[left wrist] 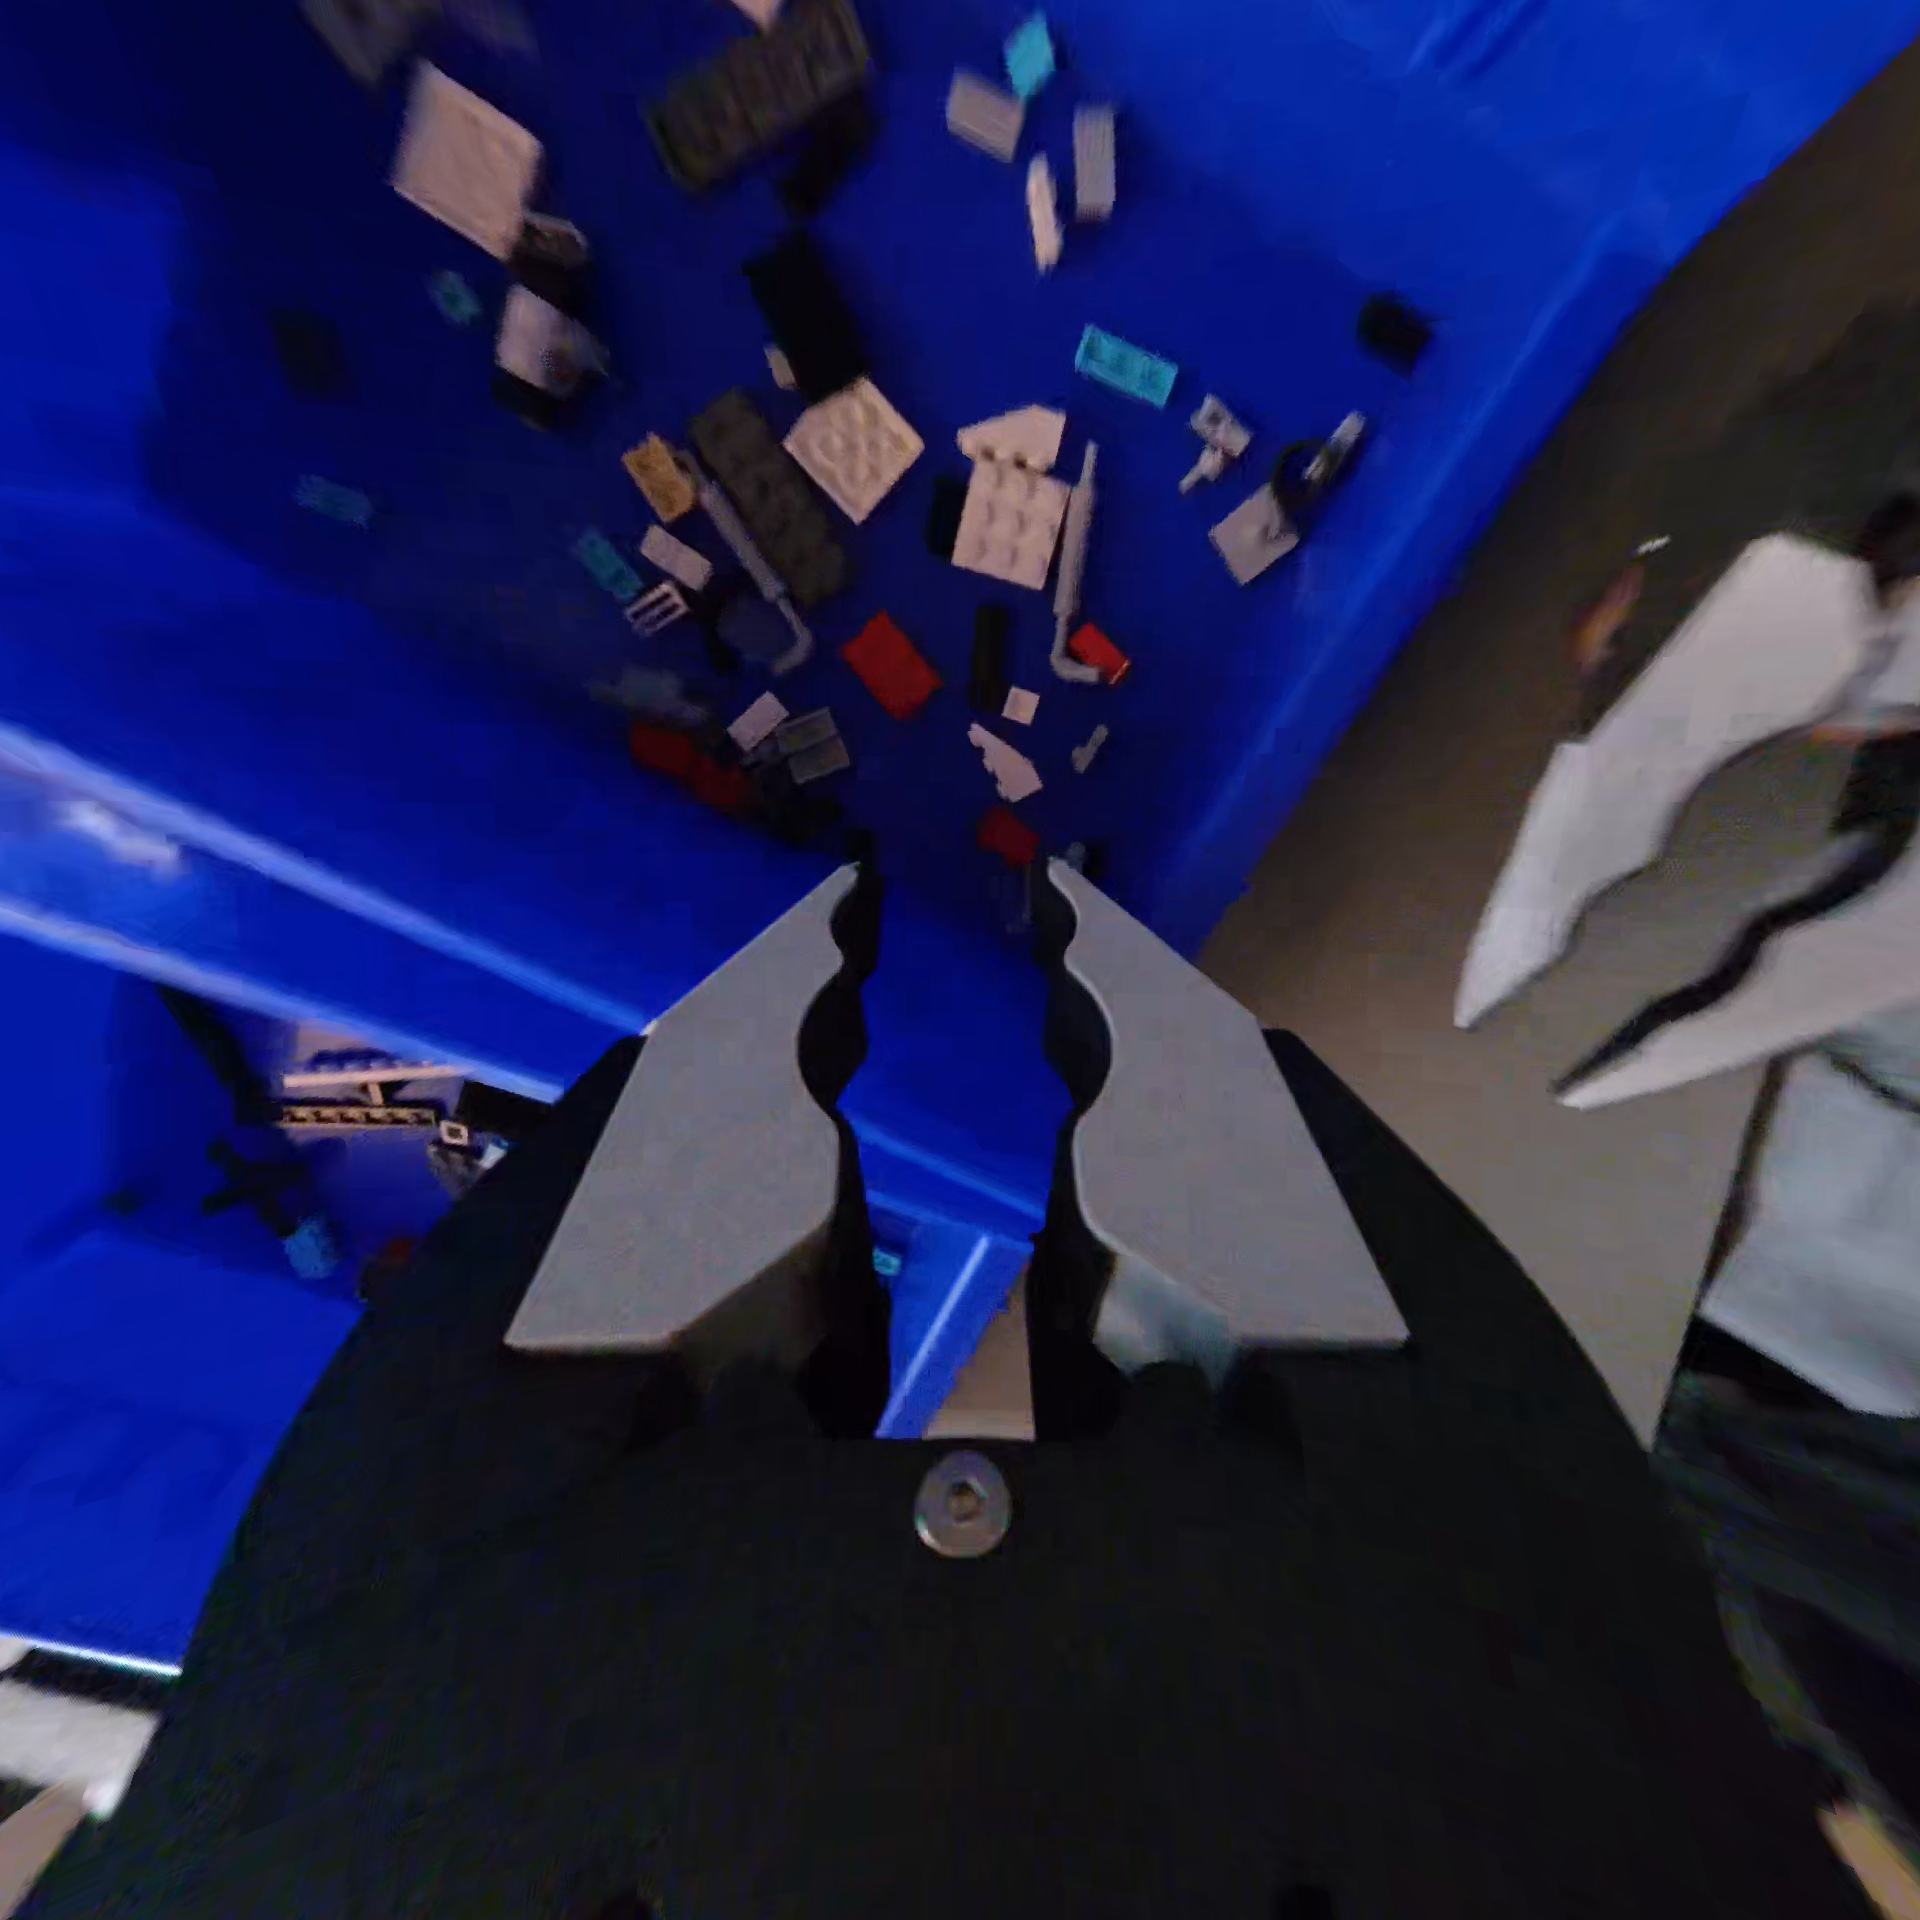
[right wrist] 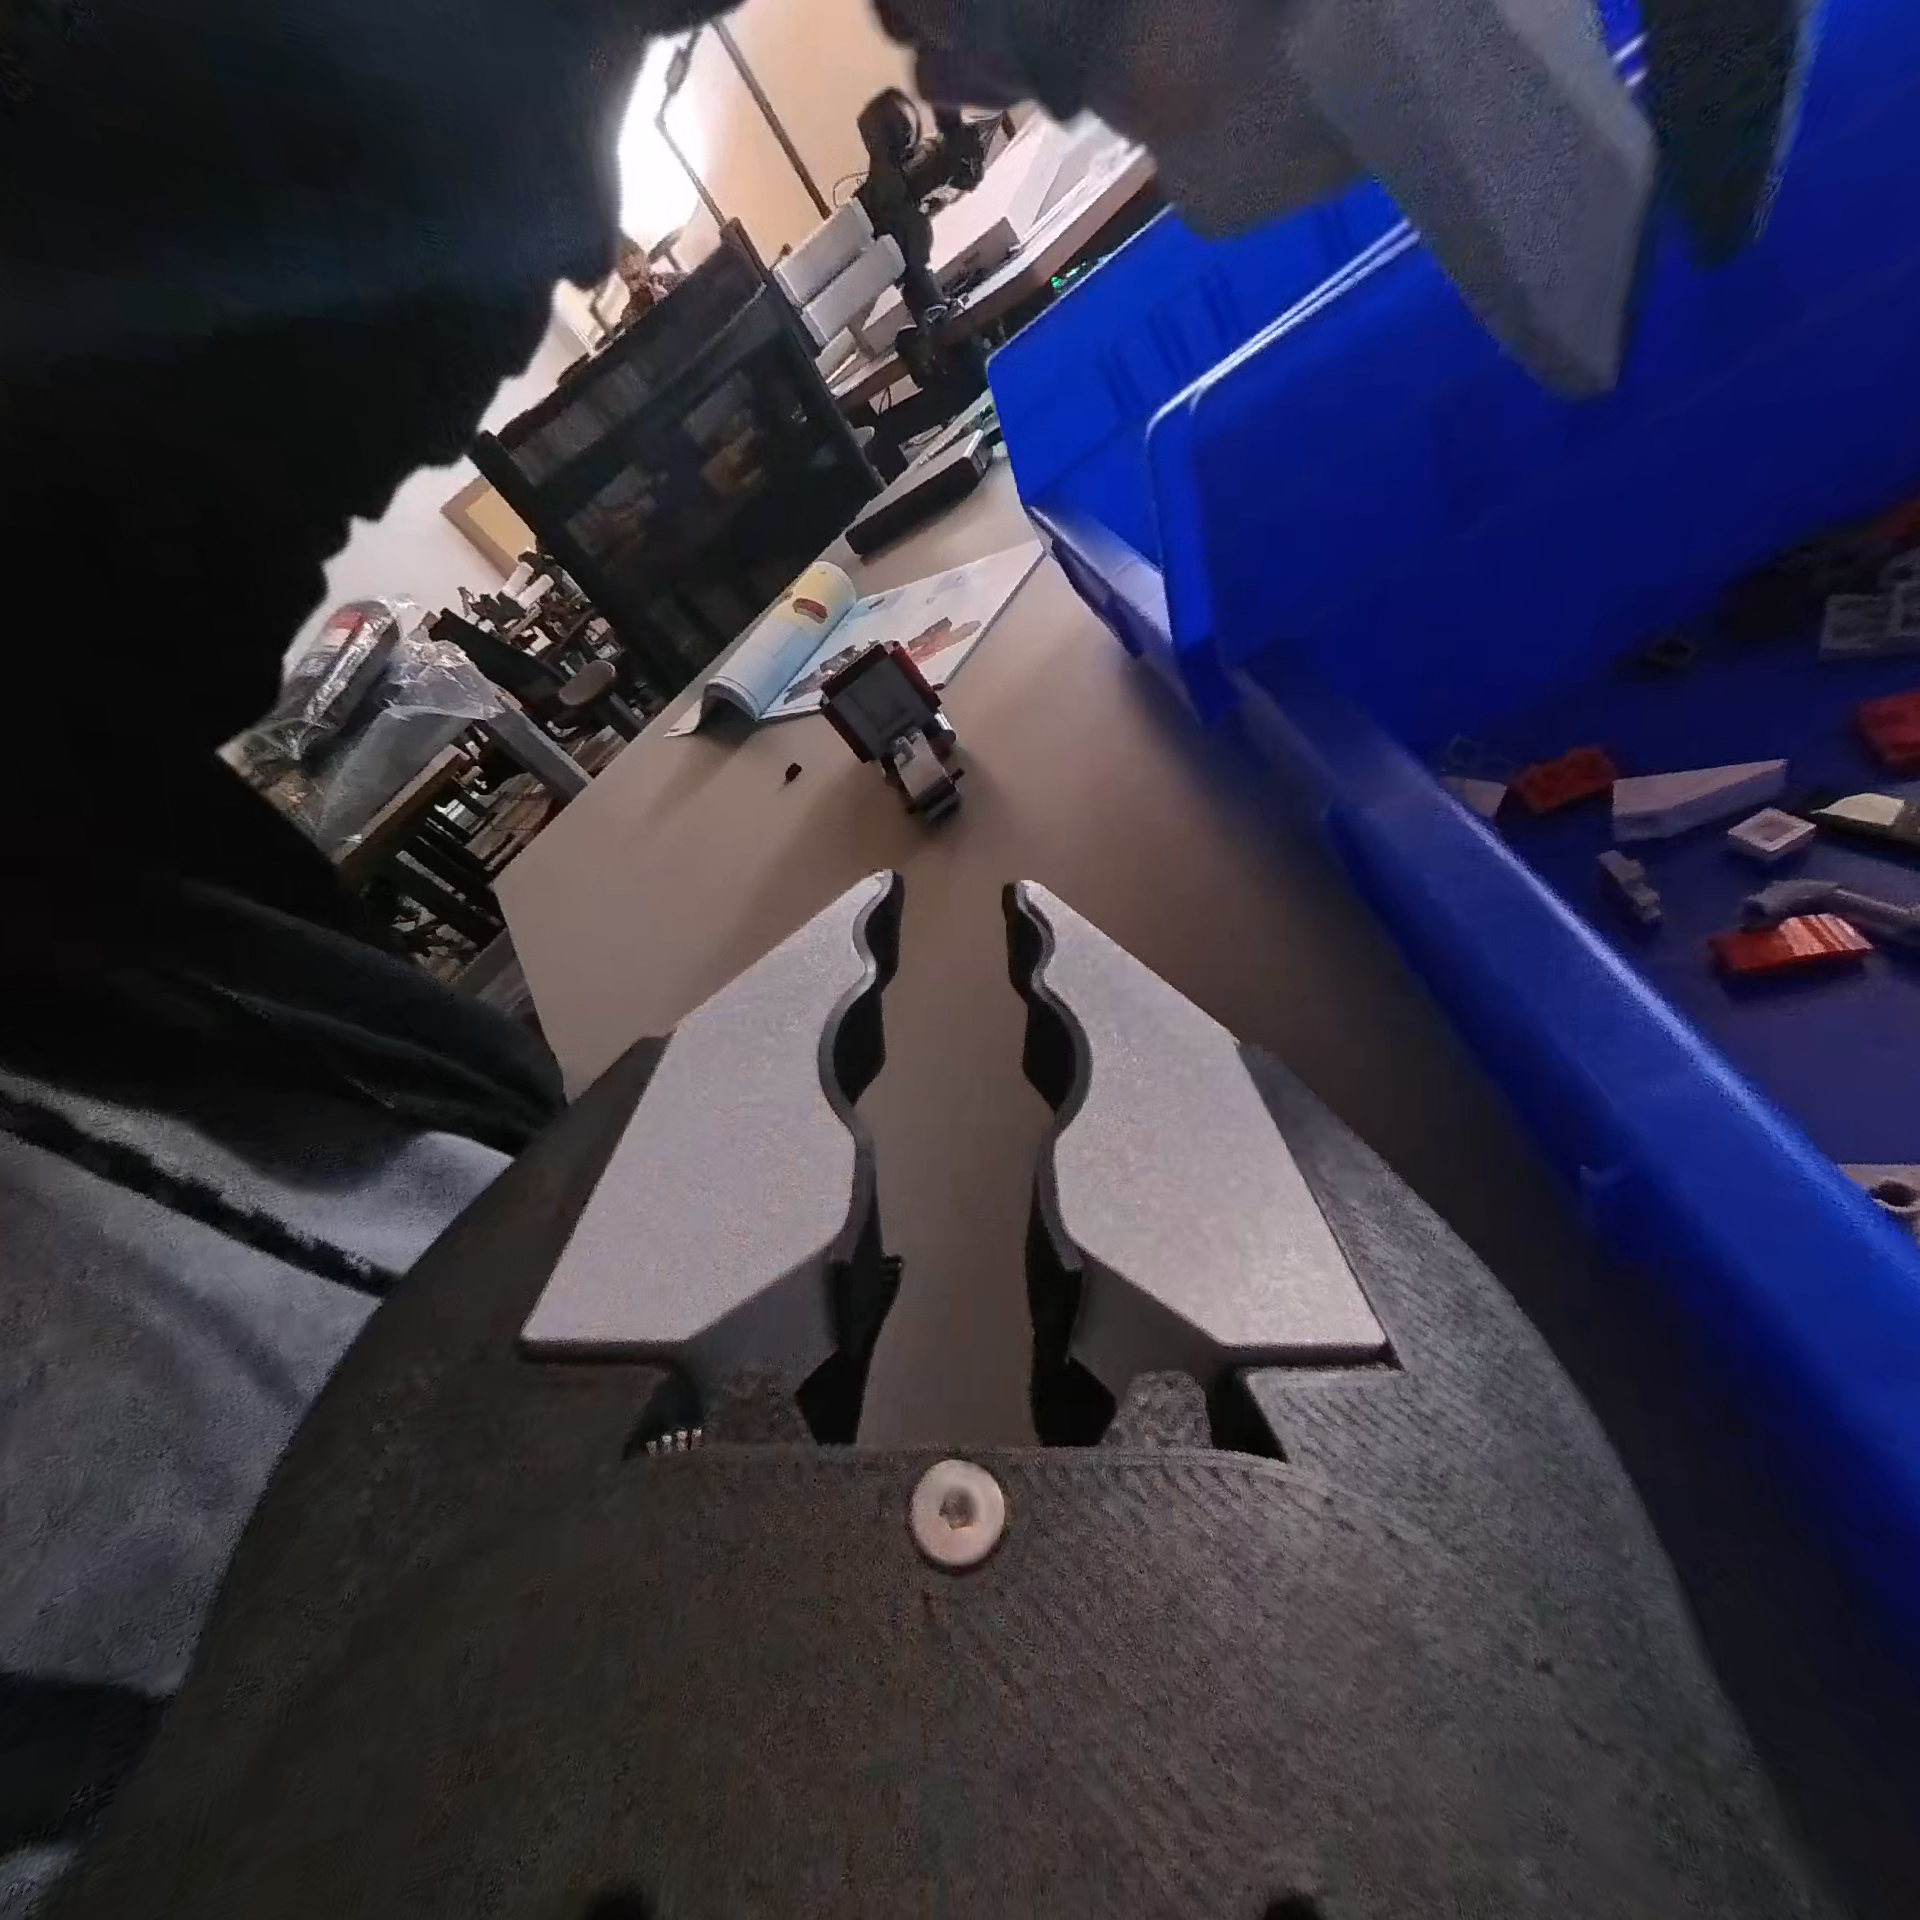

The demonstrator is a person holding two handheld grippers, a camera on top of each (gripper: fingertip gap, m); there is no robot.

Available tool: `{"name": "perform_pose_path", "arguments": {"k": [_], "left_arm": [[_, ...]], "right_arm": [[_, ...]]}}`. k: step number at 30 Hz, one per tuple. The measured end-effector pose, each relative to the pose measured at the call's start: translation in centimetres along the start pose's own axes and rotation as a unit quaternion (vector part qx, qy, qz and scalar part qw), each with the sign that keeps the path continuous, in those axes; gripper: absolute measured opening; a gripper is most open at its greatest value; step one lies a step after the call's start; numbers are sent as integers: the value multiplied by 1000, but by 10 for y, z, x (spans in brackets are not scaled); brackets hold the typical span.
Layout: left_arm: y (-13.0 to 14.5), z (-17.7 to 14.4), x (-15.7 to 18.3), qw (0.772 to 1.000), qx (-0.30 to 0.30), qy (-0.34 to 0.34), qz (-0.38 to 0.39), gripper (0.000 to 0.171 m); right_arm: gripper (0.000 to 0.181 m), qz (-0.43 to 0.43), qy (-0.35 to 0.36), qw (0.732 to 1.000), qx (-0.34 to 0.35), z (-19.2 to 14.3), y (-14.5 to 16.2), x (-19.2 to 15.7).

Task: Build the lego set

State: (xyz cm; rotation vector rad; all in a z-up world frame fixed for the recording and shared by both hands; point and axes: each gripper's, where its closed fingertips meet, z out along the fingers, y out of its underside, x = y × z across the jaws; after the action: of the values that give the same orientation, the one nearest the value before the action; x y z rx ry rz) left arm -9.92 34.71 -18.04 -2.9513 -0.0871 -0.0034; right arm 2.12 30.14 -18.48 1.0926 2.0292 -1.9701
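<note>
My left gripper [left wrist: 954, 873] is open and empty, hovering over a blue bin [left wrist: 1299, 208] that holds several loose Lego pieces: white plates [left wrist: 852, 447], red pieces [left wrist: 890, 665], black and teal ones. A small red piece [left wrist: 1006, 836] lies just past its fingertips. My right gripper [right wrist: 948, 883] is open and empty, low over the tan table [right wrist: 1091, 831], pointing at a small part-built red, black and grey model [right wrist: 894, 727]. The right gripper also shows at the right edge of the left wrist view [left wrist: 1662, 831]. The left gripper also shows blurred at the top of the right wrist view [right wrist: 1455, 156].
An open instruction booklet [right wrist: 862, 634] lies behind the model, with a tiny black piece [right wrist: 793, 771] on the table to the left. The bin's wall [right wrist: 1558, 1039] runs along the right. A second bin compartment [left wrist: 353, 1122] holds more pieces. Shelves and chairs stand beyond the table.
</note>
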Motion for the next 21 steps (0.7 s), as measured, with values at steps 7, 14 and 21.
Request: {"name": "perform_pose_path", "arguments": {"k": [7, 14, 21], "left_arm": [[10, 43, -21, 976, -194, -72, 73, 26], [34, 65, -20, 943, -306, -76, 104, 24], [39, 70, -22, 931, -337, -78, 113, 22]], "right_arm": [[20, -9, 3, 1000, 3, -1, -1, -1], [19, -11, -3, 1000, 7, -2, -1, -3], [20, -10, -3, 1000, 6, -4, -1, -3]]}}
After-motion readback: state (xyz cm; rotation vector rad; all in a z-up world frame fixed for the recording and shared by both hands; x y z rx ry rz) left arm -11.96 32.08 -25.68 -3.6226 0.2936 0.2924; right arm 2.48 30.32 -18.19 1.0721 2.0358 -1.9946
